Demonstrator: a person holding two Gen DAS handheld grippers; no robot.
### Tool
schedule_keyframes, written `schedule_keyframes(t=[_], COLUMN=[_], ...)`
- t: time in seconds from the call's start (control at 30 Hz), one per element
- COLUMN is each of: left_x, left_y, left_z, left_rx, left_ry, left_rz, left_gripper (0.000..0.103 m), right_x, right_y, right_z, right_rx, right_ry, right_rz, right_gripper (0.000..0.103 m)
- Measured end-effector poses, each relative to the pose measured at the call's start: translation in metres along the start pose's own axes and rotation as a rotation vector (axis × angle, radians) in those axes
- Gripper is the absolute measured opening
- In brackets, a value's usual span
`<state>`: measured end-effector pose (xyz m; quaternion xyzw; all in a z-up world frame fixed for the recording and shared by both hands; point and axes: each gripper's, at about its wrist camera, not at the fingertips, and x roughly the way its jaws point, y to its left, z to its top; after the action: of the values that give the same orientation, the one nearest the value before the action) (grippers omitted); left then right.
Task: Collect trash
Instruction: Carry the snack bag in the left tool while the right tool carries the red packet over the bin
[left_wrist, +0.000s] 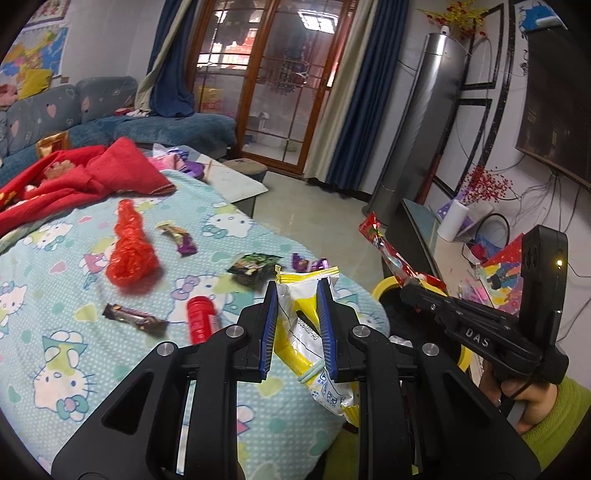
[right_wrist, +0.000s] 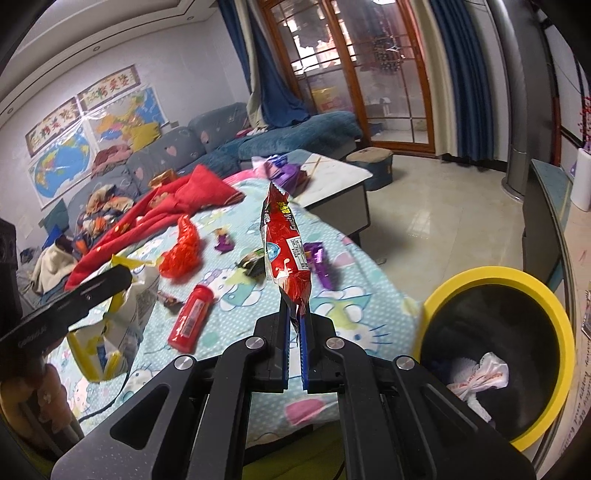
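My left gripper (left_wrist: 295, 291) is shut on a yellow-and-white snack bag (left_wrist: 301, 295), held above the front edge of the Hello Kitty cloth (left_wrist: 66, 325). My right gripper (right_wrist: 295, 308) is shut on the bottom of a red snack wrapper (right_wrist: 286, 240), which stands upright above the cloth, left of the yellow-rimmed black trash bin (right_wrist: 495, 343). The bin holds crumpled white trash (right_wrist: 480, 376). In the left wrist view the right gripper (left_wrist: 408, 284) holds the red wrapper (left_wrist: 388, 251) over the bin's rim (left_wrist: 384, 288). The bag also shows in the right wrist view (right_wrist: 125, 317).
On the cloth lie a red bottle (right_wrist: 192, 314), crumpled red plastic (right_wrist: 183, 247), a brown candy bar (left_wrist: 135, 317), a green-black packet (left_wrist: 255, 266) and purple wrappers (right_wrist: 317, 262). A red blanket (left_wrist: 85, 177) lies at the back. A sofa (left_wrist: 110, 122) and low table (right_wrist: 332, 184) stand beyond.
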<state>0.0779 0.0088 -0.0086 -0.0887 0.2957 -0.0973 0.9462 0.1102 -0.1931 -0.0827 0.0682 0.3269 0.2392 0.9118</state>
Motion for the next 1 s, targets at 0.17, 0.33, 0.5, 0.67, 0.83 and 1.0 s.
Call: schedule_keyframes(t=[0.17, 0.33, 0.5, 0.67, 0.83, 1.0], left_x=[0.007, 0.015, 0.021, 0.031, 0.039, 0.05], left_y=[-0.02, -0.037, -0.051, -0.062, -0.076, -0.091], left_z=[-0.001, -0.001, -0.002, -0.002, -0.002, -0.003], left_rx=[0.036, 0.065, 0.089, 0.109, 0.134, 0.16], left_ry=[0.009, 0.014, 0.018, 0.034, 0.043, 0.052], left_rz=[-0.031, -0.056, -0.077, -0.088, -0.106, -0.131], left_gripper=[0.015, 0.015, 0.015, 0.015, 0.015, 0.015], right_x=[-0.007, -0.012, -0.016, -0.02, -0.026, -0.031], right_y=[-0.016, -0.033, -0.049, -0.063, -0.08, -0.099], right_z=[0.002, 0.003, 0.003, 0.001, -0.001, -0.006], right_rx=[0.033, 0.073, 0.108, 0.141, 0.177, 0.215], right_ry=[-0.027, -0.045, -0.057, -0.065, -0.078, -0.081], right_rz=[-0.032, -0.061, -0.09, -0.109, -0.144, -0.18], right_gripper=[0.004, 0.004, 0.004, 0.004, 0.004, 0.004])
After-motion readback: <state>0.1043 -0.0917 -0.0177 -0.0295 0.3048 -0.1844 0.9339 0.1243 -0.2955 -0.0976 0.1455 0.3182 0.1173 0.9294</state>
